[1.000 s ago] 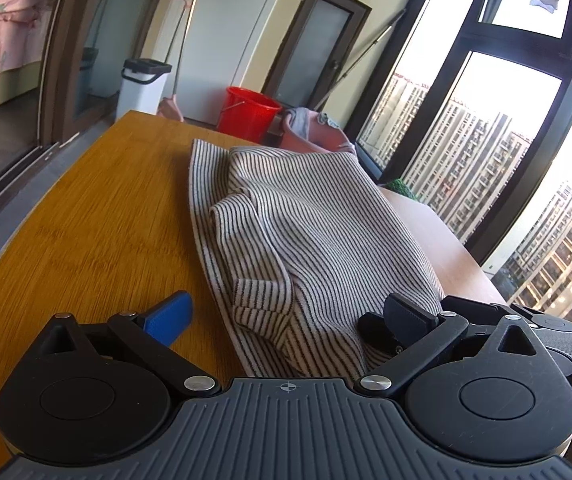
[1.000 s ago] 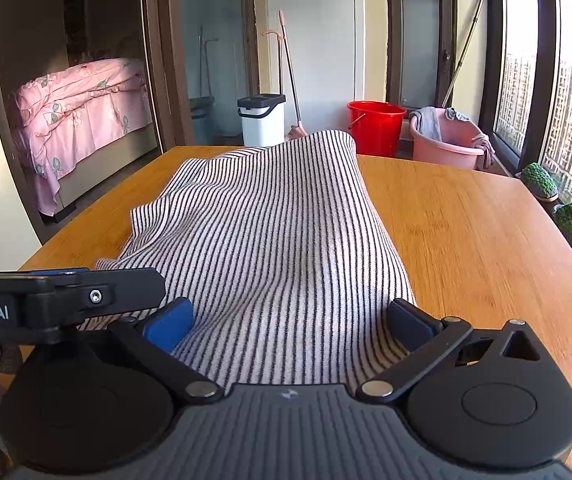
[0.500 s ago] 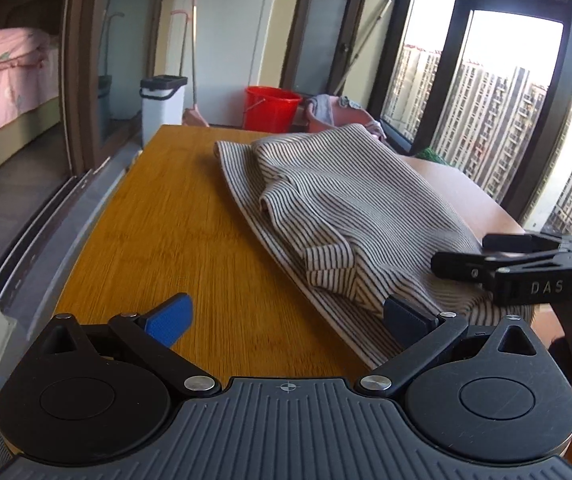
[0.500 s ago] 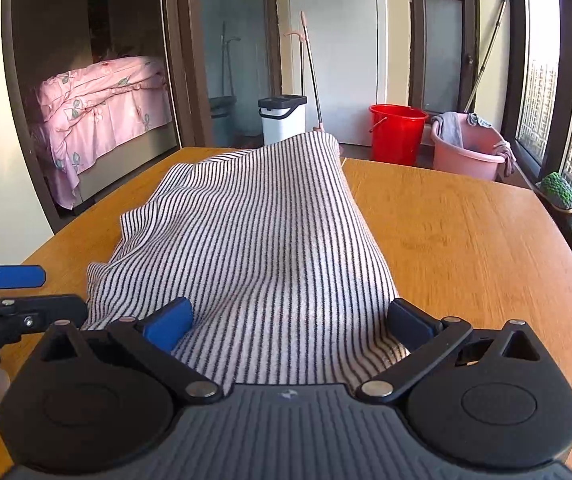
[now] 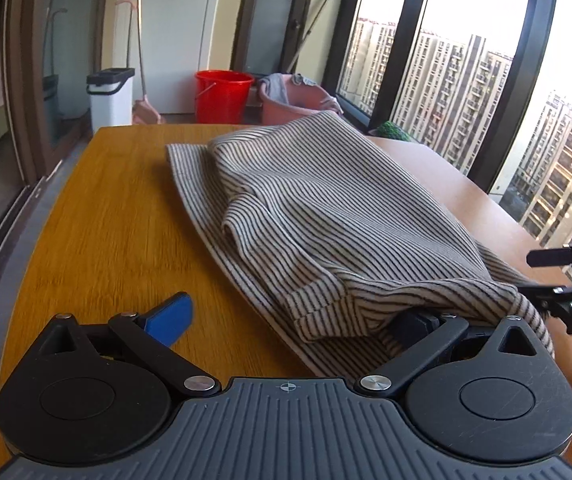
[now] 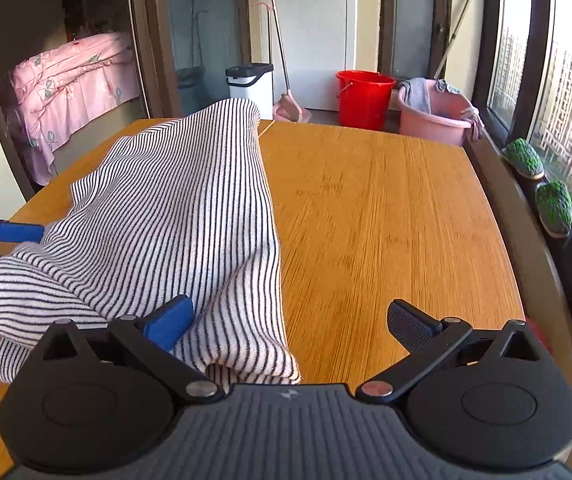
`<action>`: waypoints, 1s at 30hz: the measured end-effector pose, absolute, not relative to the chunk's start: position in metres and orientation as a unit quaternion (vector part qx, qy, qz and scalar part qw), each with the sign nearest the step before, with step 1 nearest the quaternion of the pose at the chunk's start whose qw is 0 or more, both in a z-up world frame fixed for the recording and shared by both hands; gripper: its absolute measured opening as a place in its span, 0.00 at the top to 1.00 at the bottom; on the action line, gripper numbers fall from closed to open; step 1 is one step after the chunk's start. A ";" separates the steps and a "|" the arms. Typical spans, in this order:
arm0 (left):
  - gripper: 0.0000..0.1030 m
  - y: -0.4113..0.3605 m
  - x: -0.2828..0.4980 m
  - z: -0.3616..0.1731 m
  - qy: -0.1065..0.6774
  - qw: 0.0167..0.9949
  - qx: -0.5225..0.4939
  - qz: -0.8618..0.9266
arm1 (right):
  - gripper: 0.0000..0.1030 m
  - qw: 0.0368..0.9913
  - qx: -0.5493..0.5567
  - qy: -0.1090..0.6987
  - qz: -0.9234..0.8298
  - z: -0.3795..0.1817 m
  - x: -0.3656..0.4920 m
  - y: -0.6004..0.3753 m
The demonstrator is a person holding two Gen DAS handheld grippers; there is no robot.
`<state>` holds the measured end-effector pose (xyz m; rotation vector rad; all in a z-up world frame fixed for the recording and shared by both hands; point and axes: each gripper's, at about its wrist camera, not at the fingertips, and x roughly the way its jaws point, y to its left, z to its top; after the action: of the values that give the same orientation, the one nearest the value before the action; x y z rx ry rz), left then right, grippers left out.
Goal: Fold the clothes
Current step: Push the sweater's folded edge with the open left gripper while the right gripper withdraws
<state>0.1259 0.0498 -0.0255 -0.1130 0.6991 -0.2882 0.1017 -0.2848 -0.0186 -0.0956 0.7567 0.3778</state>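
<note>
The wooden table fills most of the room in front of me, its grain running away toward the far wall. Along its length lies the striped garment, white with thin dark lines, folded over on itself in layers, one cuffed end bunched at the near edge of the table.

Beyond the table stand a red bucket, a pink basin with cloth hanging over its rim, and a white bin with a dark lid. Through the doorway a bed with a pink floral cover shows.

The left gripper sits with its jaws spread wide; the blue pad lies bare over the wood, while the black pad is tucked under the garment's bunched edge. Nothing is pinched between them.

The right gripper is likewise spread wide, its blue pad touching the cloth's near end and its black pad clear over bare table.

No writing on either tool is legible from here.
</note>
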 end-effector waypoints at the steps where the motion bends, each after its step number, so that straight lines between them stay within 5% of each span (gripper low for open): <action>1: 0.00 0.054 0.128 -0.025 0.342 0.926 -0.064 -0.144 | 0.00 0.910 -0.049 0.368 0.186 -0.017 0.095 -0.282; 6: 0.00 0.066 0.107 0.000 0.312 0.933 -0.086 -0.159 | 0.00 0.912 -0.098 0.351 0.185 -0.009 0.055 -0.252; 14: 0.00 0.052 0.078 0.044 0.258 0.929 -0.116 -0.240 | 0.00 0.892 0.010 0.396 0.218 -0.019 0.070 -0.259; 21: 0.00 0.028 0.096 -0.012 0.372 0.905 -0.070 -0.195 | 0.00 0.908 0.051 0.361 0.206 -0.025 0.065 -0.266; 30: 0.00 0.035 0.080 -0.028 0.365 0.909 -0.073 -0.189 | 0.01 0.882 0.062 0.390 0.255 -0.012 0.068 -0.280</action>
<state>0.0799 0.0347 -0.0275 -0.1505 0.7525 -0.3905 0.0682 -0.2801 -0.0120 0.1297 0.8128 0.5313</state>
